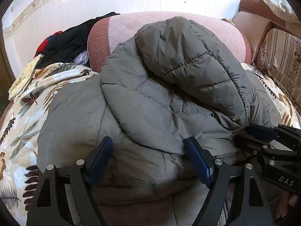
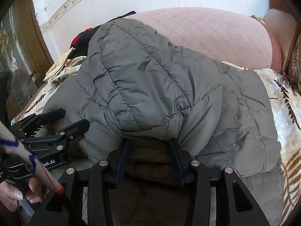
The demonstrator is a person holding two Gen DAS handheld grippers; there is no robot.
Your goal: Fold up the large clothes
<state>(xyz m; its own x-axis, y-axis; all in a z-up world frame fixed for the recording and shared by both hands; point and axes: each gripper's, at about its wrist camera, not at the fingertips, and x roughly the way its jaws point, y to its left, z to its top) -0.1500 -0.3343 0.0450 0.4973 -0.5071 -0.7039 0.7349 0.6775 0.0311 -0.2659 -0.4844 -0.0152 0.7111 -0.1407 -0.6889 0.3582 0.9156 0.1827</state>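
Note:
A large grey quilted puffer jacket (image 1: 150,86) lies bunched on the sofa, its hood or upper part folded over the body; it also fills the right wrist view (image 2: 154,86). My left gripper (image 1: 149,146) is open, its blue pads resting on the jacket's near edge with fabric between them. My right gripper (image 2: 148,143) is open at the near hem, under the folded-over part. The right gripper also shows at the right edge of the left wrist view (image 1: 263,137), and the left gripper at the left of the right wrist view (image 2: 62,120).
The jacket lies on a leaf-patterned blanket (image 1: 24,101) over a pink sofa with a quilted backrest (image 1: 188,24). Dark and red clothes (image 1: 65,43) are piled at the back left. A striped cushion (image 1: 282,56) is at the right. A white wall is behind.

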